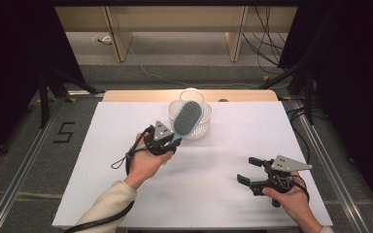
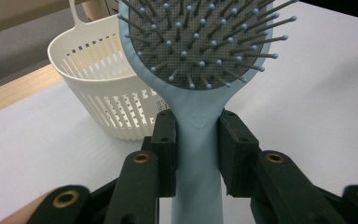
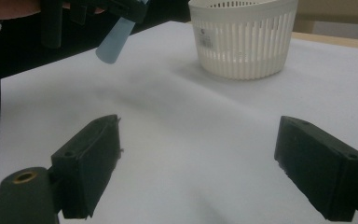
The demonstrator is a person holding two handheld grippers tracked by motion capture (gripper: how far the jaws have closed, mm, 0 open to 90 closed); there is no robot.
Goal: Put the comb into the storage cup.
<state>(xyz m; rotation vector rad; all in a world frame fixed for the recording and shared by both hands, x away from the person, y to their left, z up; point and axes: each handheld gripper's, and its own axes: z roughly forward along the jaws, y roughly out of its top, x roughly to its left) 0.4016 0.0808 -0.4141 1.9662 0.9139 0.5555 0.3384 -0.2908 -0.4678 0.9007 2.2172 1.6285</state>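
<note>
1. The desk (image 1: 209, 194) is covered by a plain white sheet, with a strip of bare wood along its far edge at 12 o'clock.
2. Beyond the desk lie a grey floor, light wooden furniture legs and loose cables; black drapes close off both sides, and metal rails run along the desk's left and right.
3. A white slotted basket (image 1: 200, 127) with a loop handle stands on the desk toward 12 o'clock, close to the wooden strip.
4. The left hand (image 1: 143, 162) comes in from 7 o'clock, its sleeve pale, and holds the left tongs (image 1: 167, 141) raised near the desk's centre, pointing toward 1 o'clock.
5. The left tongs are clamped on the handle of a light blue hairbrush (image 2: 200, 140), both pads pressed against its sides.
6. The hairbrush head, bristles toward the high camera, sits over the near-left rim of the basket; whether it touches the rim cannot be told.
7. The right hand (image 1: 291, 199) rests low at 5 o'clock, well apart from the basket.
8. The right tongs (image 1: 245, 170) point toward 9 o'clock, jaws spread wide with only bare sheet between them.
</note>
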